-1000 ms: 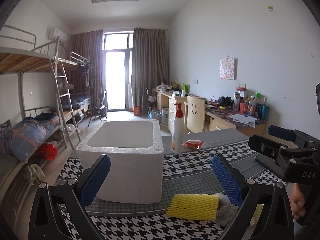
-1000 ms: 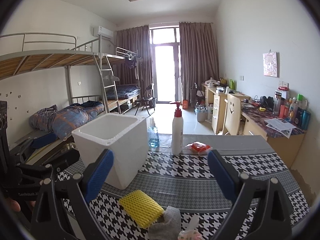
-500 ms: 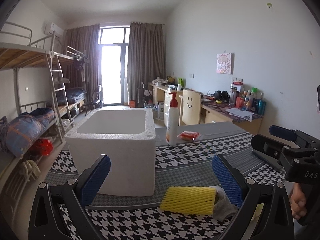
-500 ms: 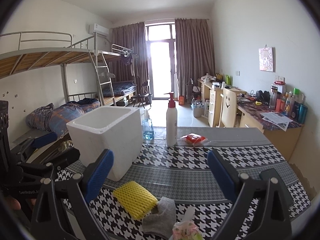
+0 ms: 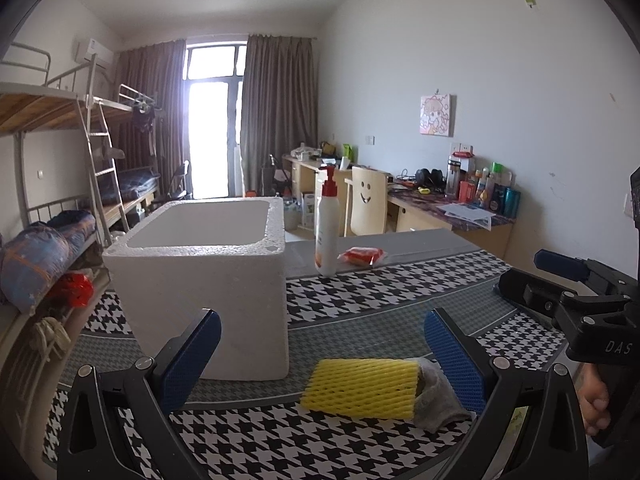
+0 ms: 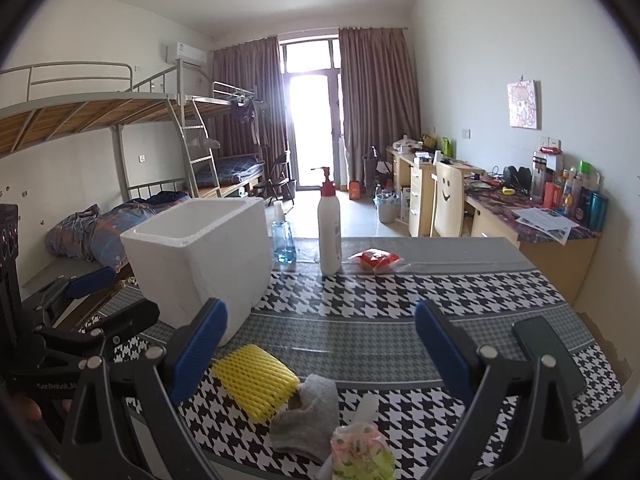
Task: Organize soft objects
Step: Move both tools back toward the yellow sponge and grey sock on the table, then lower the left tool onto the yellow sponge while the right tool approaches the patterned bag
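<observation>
A yellow foam net sleeve [image 5: 362, 388] [image 6: 256, 380] lies on the houndstooth tablecloth [image 5: 384, 296] beside a grey sock [image 5: 438, 398] [image 6: 308, 420]. A pink-green plastic packet [image 6: 360, 450] rests at the near edge. The white foam box [image 5: 204, 276] [image 6: 200, 252] stands open-topped at the left. My left gripper [image 5: 320, 360] is open above the sleeve with nothing between its blue pads. My right gripper [image 6: 320, 346] is open over the sleeve and sock, also holding nothing. Each gripper shows at the side of the other's view.
A white pump bottle [image 5: 327, 224] [image 6: 329, 228], a small blue bottle [image 6: 282, 240] and a red snack packet [image 5: 362, 257] [image 6: 374, 260] stand at the table's far side. A dark phone [image 6: 548, 352] lies at the right. Bunk beds and desks fill the room behind.
Both grippers have tilted downward and edged closer to the table, so the sleeve, sock and packet sit higher and larger in view. Both stay open.
</observation>
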The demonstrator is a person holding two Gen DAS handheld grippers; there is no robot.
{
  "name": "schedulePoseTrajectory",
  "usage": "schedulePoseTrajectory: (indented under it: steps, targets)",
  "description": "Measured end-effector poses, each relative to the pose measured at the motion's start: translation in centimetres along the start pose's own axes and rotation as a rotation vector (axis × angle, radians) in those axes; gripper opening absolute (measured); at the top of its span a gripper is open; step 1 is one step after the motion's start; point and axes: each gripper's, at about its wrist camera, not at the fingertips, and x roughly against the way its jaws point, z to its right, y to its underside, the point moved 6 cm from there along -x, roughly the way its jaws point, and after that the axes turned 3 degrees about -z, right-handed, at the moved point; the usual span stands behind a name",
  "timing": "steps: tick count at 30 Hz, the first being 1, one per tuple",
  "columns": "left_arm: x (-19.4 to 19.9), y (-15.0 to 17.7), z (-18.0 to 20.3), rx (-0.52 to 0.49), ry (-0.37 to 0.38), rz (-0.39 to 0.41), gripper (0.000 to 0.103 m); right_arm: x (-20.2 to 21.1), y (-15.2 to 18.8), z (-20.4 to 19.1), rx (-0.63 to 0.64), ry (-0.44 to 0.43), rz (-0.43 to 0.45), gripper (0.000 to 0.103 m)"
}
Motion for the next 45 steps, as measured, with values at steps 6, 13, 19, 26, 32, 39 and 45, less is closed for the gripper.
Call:
schedulePoseTrajectory:
  steps: [6, 13, 19, 26, 32, 39, 45]
  targets:
    - [-0.4, 0.4, 0.5, -0.015, 0.015, -0.016, 0.102, -0.1, 0.7, 0.5, -0.006, 0.009, -0.015, 0.097]
    - [-1.2, 0.8, 0.8, -0.021, 0.021, -0.041, 0.102, -0.5, 1.4, 1.1, -0.019, 0.016, -0.036, 0.097]
    - [-2.0, 1.3, 1.3, -0.032, 0.037, -0.064, 0.102, -0.4, 2.0, 1.6, -0.022, 0.021, -0.05, 0.097]
    - [-2.7, 2.2, 2.0, -0.036, 0.051, -0.089, 0.102, -0.5, 2.9, 2.2, -0.025, 0.03, -0.074, 0.097]
    - [-3.3, 2.7, 2.4, -0.042, 0.059, -0.11, 0.102, -0.6, 3.9, 2.8, -0.036, 0.04, -0.095, 0.097]
    - [-3.7, 3.2, 2.9, -0.055, 0.072, -0.13, 0.102, -0.8, 4.6, 3.2, -0.056, 0.048, -0.119, 0.097]
    - [-4.1, 3.7, 3.3, -0.066, 0.083, -0.154, 0.102, -1.0, 5.0, 3.5, -0.057, 0.055, -0.138, 0.097]
